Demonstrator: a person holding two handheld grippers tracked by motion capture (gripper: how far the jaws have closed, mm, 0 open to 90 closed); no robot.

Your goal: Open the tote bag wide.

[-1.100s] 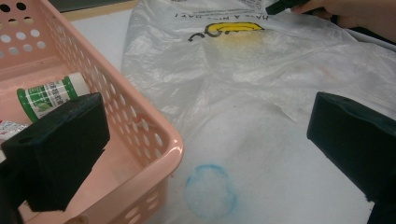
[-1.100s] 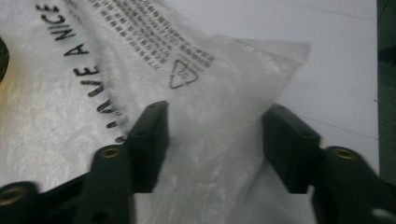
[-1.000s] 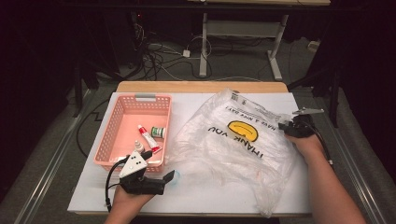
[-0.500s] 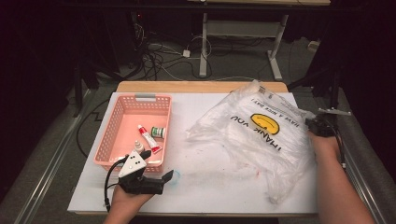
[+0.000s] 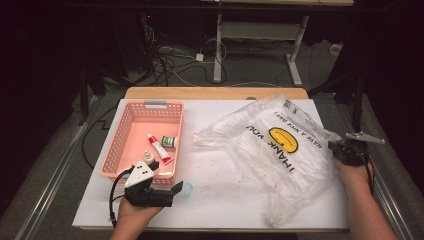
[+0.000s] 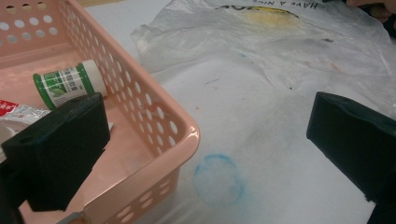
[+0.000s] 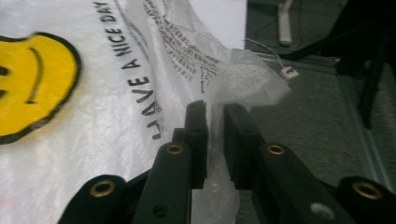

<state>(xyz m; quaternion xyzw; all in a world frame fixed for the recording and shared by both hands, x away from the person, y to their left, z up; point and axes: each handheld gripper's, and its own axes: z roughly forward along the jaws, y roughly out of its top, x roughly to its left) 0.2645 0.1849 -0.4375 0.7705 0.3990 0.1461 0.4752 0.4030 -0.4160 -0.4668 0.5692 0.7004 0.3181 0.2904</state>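
A clear plastic bag with a yellow smiley and black print lies crumpled on the right half of the white table. My right gripper is at the table's right edge, shut on the bag's corner. Its jaws have just been opening a little, with the film still pinched between them. My left gripper rests open at the front right corner of a pink basket. In the left gripper view, one jaw of that gripper hangs over the basket and the other over bare table.
The basket holds a green-labelled bottle, a red and white tube and a small white dropper bottle. A faint blue ring marks the table beside the basket. Cables and desk legs lie on the floor beyond the table.
My right gripper has moved right towards the table's edge, dragging the bag with it and stretching it out. The left gripper has stayed where it was.
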